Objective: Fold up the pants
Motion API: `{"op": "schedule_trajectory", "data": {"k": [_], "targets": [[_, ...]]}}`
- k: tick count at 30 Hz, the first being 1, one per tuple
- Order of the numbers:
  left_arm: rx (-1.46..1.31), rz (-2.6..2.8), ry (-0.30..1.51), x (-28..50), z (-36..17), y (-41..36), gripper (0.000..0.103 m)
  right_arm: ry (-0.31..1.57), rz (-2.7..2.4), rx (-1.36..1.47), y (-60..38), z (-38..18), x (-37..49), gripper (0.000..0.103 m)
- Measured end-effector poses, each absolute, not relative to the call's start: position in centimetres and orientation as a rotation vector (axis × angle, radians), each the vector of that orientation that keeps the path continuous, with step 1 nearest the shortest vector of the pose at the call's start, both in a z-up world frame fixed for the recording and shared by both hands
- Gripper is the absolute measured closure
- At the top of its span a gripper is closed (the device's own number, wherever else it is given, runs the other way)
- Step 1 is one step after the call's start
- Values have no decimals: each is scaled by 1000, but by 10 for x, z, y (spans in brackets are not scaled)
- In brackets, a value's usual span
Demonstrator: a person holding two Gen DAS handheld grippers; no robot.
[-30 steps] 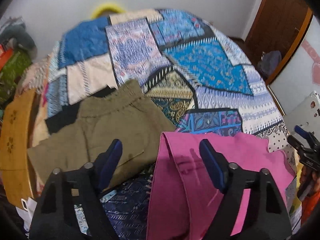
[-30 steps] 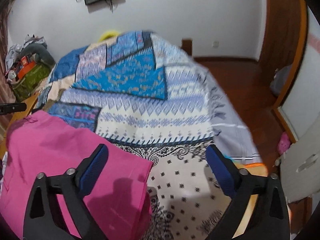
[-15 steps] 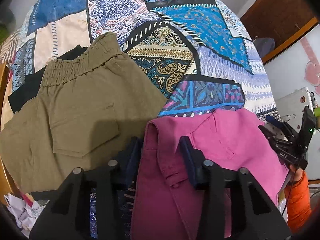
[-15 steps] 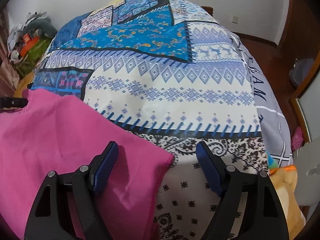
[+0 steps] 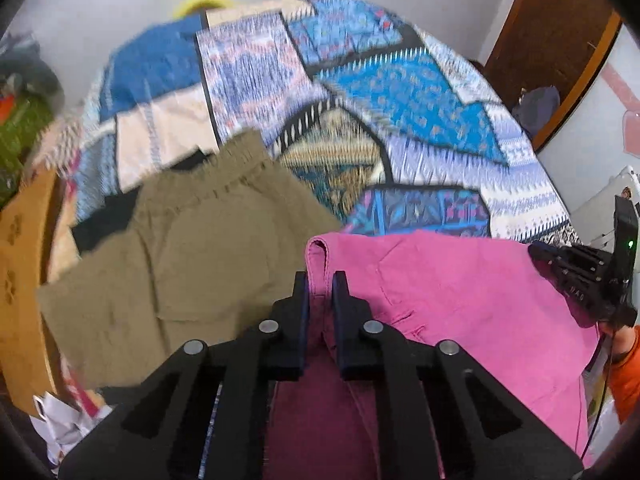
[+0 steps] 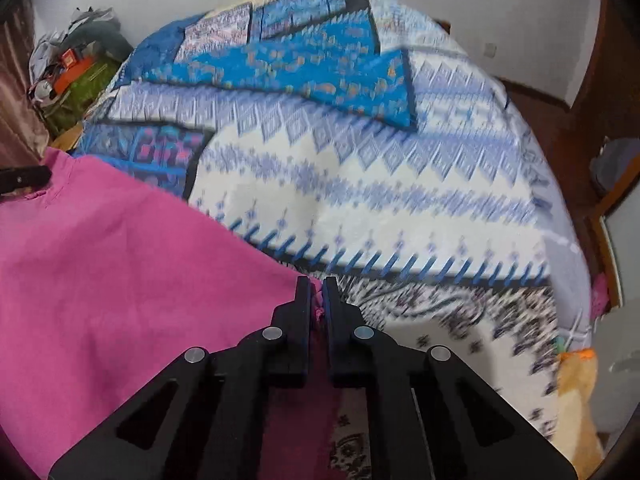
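Pink pants point(image 5: 460, 296) lie on a patchwork bedspread point(image 5: 400, 92). My left gripper point(image 5: 320, 280) is shut on the pants' waistband corner at their left edge. In the right wrist view the pants point(image 6: 120, 280) fill the lower left, and my right gripper point(image 6: 316, 286) is shut on their right corner. The right gripper also shows at the pants' far edge in the left wrist view point(image 5: 576, 276). The fabric under both grippers hangs in shadow.
Olive shorts point(image 5: 192, 248) lie left of the pink pants over a black garment point(image 5: 104, 220). A wooden board point(image 5: 24, 280) borders the bed at left. Clutter point(image 6: 76, 68) sits by the far wall. A wooden door point(image 5: 552, 40) and floor lie right of the bed.
Both grippers were open above the pink pants, came down over its corners, and have shut on the fabric. Both views now tilt up, with the pants' edge raised.
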State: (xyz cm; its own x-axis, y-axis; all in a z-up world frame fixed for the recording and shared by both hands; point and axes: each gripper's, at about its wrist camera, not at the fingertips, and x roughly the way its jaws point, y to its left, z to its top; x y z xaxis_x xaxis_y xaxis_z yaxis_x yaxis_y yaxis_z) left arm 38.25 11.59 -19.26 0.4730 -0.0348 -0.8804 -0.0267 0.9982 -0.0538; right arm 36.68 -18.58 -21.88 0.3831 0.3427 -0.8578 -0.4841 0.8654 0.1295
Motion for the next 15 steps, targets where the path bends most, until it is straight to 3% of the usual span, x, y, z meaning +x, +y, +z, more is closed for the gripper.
{"op": "schedule_trajectory", "data": {"k": [15], "targets": [[-132,3,924,410,-120,138,93,739,501,-66,-178,-103,404,98]]}}
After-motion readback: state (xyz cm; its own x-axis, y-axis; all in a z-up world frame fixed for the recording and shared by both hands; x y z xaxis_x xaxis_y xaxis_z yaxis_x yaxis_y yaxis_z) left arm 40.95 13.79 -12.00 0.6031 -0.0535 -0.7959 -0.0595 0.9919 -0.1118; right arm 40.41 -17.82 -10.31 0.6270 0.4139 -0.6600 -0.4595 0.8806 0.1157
